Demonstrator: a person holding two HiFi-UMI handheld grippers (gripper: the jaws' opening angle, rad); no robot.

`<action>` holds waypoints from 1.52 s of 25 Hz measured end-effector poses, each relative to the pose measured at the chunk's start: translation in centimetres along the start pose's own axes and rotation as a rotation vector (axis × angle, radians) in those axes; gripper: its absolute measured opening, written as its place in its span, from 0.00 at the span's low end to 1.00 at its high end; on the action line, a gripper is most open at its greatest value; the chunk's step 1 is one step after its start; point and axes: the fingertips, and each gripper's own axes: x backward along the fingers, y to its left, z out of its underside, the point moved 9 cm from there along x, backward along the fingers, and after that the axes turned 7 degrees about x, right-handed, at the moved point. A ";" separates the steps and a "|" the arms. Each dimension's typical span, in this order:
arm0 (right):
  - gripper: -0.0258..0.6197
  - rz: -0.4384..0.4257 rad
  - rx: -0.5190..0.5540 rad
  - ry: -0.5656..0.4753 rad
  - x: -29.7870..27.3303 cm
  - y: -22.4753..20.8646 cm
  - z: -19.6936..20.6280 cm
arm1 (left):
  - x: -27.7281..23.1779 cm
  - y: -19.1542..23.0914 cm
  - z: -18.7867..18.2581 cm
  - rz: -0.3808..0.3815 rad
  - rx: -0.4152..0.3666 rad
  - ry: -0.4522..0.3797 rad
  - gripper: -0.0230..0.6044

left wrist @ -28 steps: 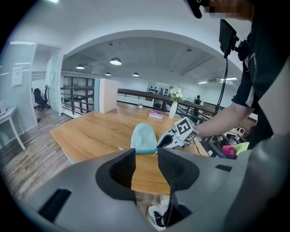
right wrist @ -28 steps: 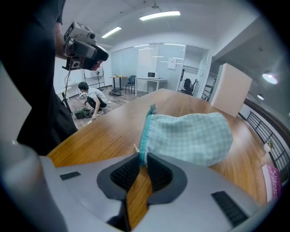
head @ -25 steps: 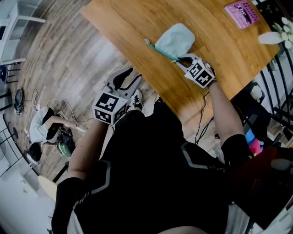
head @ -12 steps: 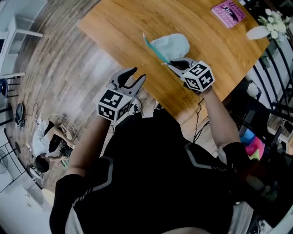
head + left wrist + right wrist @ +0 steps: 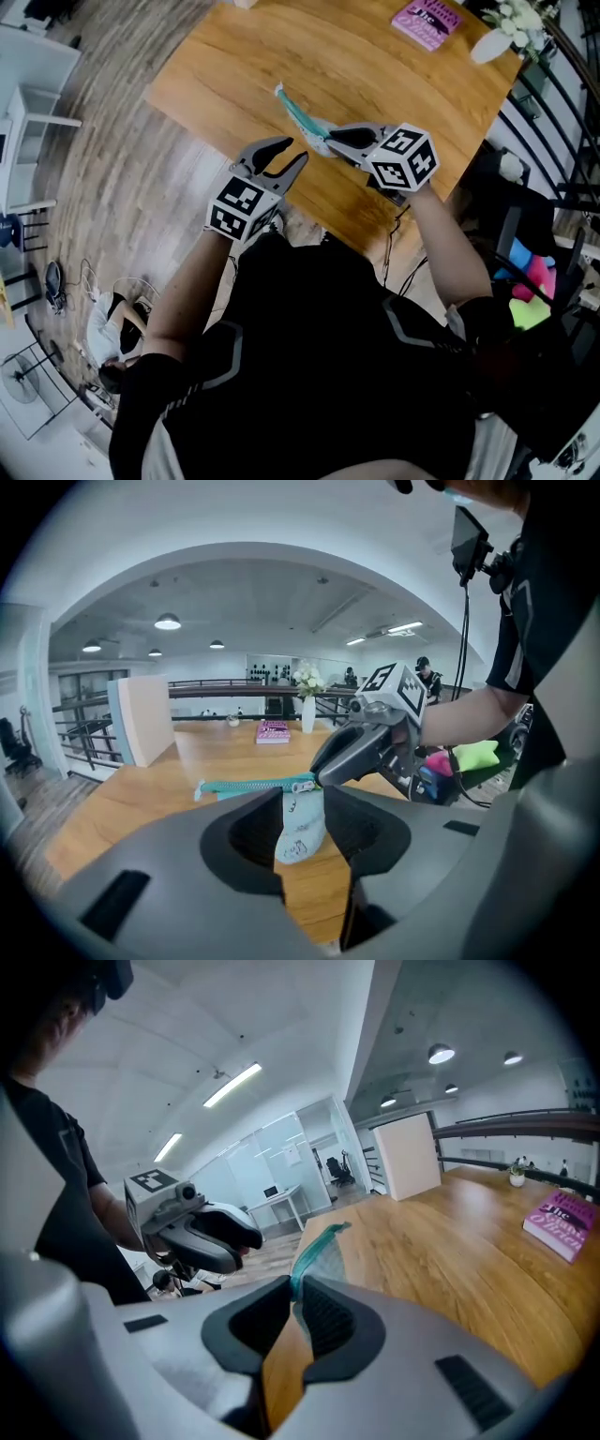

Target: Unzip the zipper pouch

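Observation:
The pale blue zipper pouch (image 5: 302,117) with a teal zipper (image 5: 248,785) hangs in the air over the wooden table's (image 5: 375,75) near edge. My right gripper (image 5: 329,141) is shut on the pouch's end by the zipper pull, and the teal zipper (image 5: 314,1241) runs out from its jaws (image 5: 298,1290). My left gripper (image 5: 285,154) is open just left of the pouch, and its jaws have just been closing a little. In the left gripper view the pouch (image 5: 300,825) shows through the gap of the left gripper (image 5: 298,803), beyond the pads, untouched.
A pink book (image 5: 427,21) and a white vase of flowers (image 5: 502,33) sit at the table's far side. A white board (image 5: 142,719) stands on the table's left. A person (image 5: 112,328) crouches on the wooden floor, lower left.
The right gripper has lifted the pouch off the table, so it now hangs. The left gripper has come up and to the right, close to the pouch.

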 end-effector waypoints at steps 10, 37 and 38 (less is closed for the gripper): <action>0.12 0.080 0.038 0.013 1.3 3.0 -4.3 | 0.0 1.6 -2.6 0.169 -0.152 -0.047 0.28; 0.12 0.166 -0.024 -0.034 0.7 5.0 -6.4 | 1.5 3.0 -3.2 0.387 -0.122 -0.115 0.12; 0.12 0.168 -0.023 -0.035 0.7 5.1 -6.5 | 1.5 3.1 -3.2 0.386 -0.115 -0.115 0.12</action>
